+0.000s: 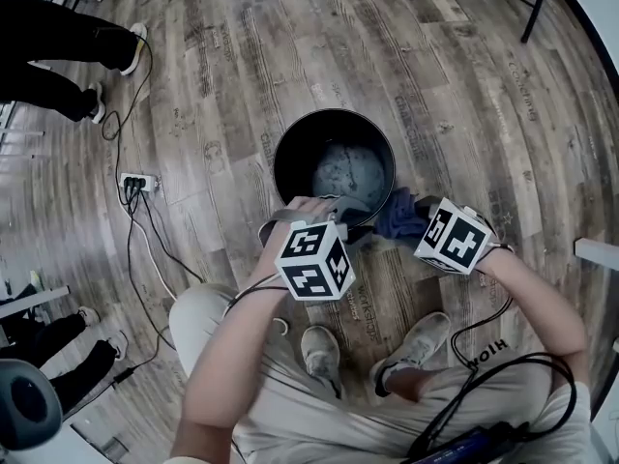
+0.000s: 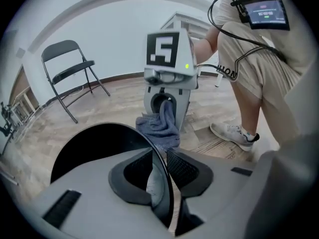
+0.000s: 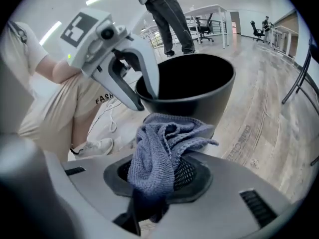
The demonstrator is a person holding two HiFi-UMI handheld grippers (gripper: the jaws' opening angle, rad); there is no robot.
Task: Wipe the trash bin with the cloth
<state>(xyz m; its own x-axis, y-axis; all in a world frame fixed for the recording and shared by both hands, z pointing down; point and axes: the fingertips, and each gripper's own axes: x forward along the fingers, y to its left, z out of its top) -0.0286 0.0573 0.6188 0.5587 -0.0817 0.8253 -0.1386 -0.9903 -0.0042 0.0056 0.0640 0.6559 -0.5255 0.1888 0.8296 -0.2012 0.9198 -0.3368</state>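
The black trash bin (image 1: pixel 290 167) stands upright on the wooden floor (image 1: pixel 242 56), just in front of the person's shoes (image 1: pixel 319 351). It is light and round, so in my judgement it will turn or slide under the wiping unless it is held. The left gripper (image 1: pixel 340 206) sits astride the near rim, one jaw inside and one outside, but the jaws are apart and do not press on the wall. It grasps nothing at this moment and should close firmly on the rim before any stroke. The right gripper (image 1: pixel 416 213) is clenched on the blue-grey cloth (image 3: pixel 159 148), which bunches out of the jaws at the near right side of the bin, beside its outer wall. I cannot tell if it touches the wall. It would be better to press a broad fold flat on the wall and to go around in long strokes, away from the other gripper. The bin has no lid and no bag that I can see, and there is no loose trash inside. Its bottom shows a grey mottled patch, either dirt or reflection.
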